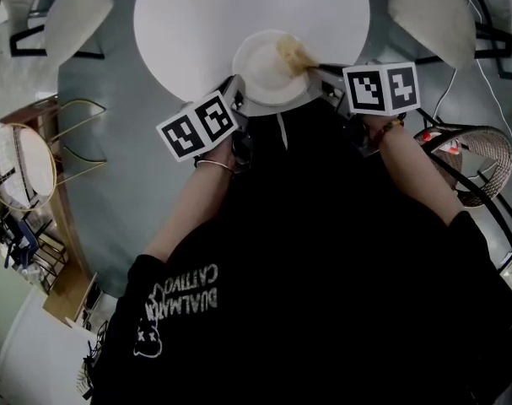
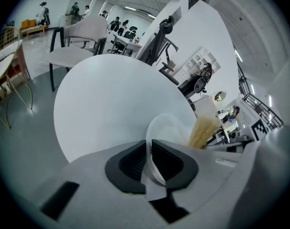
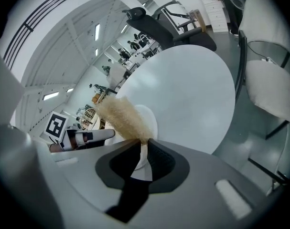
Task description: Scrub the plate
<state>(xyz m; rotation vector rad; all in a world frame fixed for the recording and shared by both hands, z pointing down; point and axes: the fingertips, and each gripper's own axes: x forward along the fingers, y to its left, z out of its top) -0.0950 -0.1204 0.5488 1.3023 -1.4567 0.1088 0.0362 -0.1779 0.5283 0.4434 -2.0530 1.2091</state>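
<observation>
Both forearms reach forward from the person's black shirt [image 1: 323, 251] toward the near edge of a round white table [image 1: 196, 15], and both grippers slope downward. The left hand [image 1: 229, 152], a thin bracelet on its wrist, carries the left gripper [image 1: 236, 89] in from the lower left. In the left gripper view its jaws stand nearly together and pinch the near rim of the white plate [image 1: 266, 70]. The plate sits over the table's near edge, between the two grippers. The right hand [image 1: 375, 130], also with a band at the wrist, brings the right gripper [image 1: 325, 75] in from the right. Its jaws are pressed on the base of a tan fibrous scrubber [image 1: 295, 55]. The scrubber's bushy end lies over the right part of the plate's face, though whether it touches cannot be told. Each gripper's marker cube faces up toward the head camera, the left one [image 1: 198, 126] tilted and the right one [image 1: 382, 89] nearly level.
</observation>
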